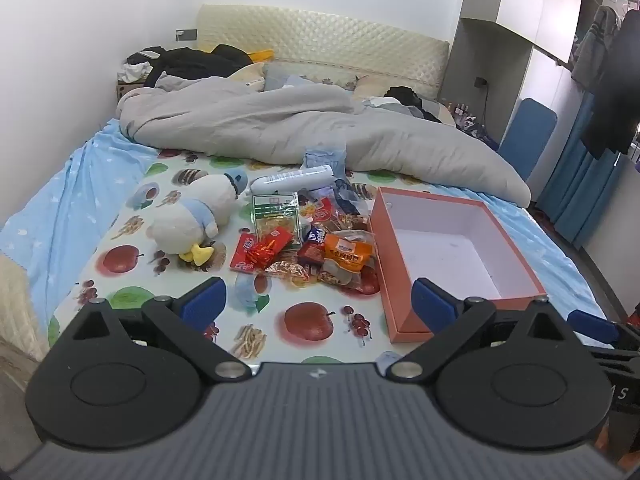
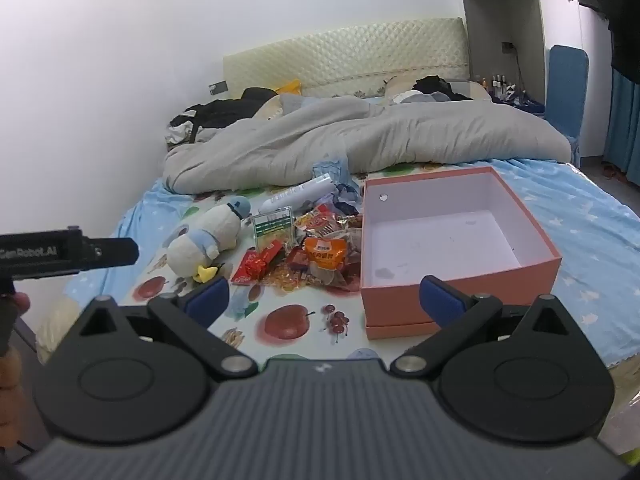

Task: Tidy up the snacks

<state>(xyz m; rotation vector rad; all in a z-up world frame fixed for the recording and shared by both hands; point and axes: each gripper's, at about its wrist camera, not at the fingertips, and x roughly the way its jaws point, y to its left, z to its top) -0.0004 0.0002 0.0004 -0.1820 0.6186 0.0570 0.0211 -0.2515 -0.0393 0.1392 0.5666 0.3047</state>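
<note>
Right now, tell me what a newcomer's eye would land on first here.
The empty orange box with its white inside, open on the bed at the right. Just left of it lies a bright heap of snack packets, and beyond that a white plush duck on the fruit-print sheet.

Each gripper, the left gripper (image 1: 320, 302) and right gripper (image 2: 326, 300) alike, has a ribbed grey body, black teardrop-shaped arms with silver pivot screws, and blue fingertip pads (image 1: 202, 304) (white lettering marks the black bar at the right-wrist view's left edge).
</note>
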